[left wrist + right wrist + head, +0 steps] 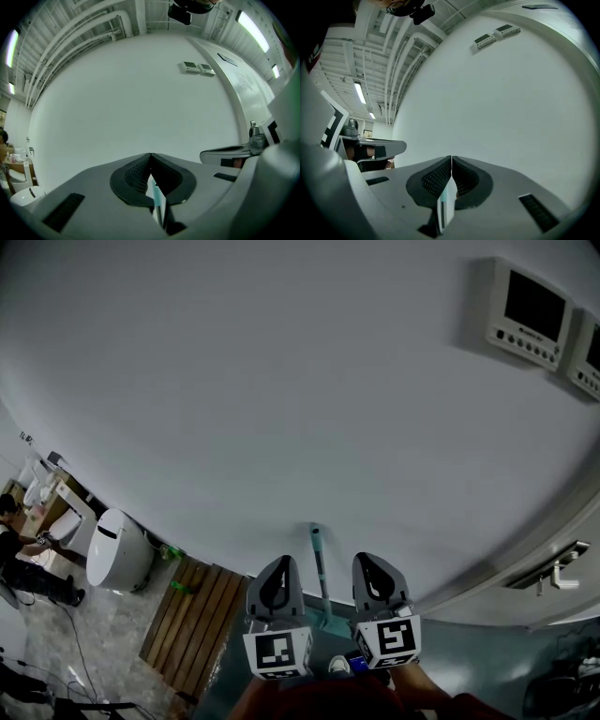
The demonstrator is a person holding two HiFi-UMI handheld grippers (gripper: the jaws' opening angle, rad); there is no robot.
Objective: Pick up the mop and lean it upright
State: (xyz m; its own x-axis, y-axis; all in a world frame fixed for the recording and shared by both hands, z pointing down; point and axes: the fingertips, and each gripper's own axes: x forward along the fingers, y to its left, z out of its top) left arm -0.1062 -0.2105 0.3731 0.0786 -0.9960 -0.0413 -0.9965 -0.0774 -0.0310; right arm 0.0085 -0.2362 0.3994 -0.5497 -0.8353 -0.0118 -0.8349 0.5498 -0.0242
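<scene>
Counts, head view unless noted. Two tools: left tool (279,568) and right tool (377,566). Each carries one cube, so two marker cubes (277,652) (392,638). One mop (319,554), with only a single teal handle showing. Two wall panels (528,307) (589,357); the same pair shows in both gripper views, none extra. One slatted wooden board (192,615), made of several planks and counted as one piece. One white rounded unit (120,554); possibly a second white fixture (67,526) past it, too small to be sure. One person (11,535) at the far left edge. One door handle (561,573).
</scene>
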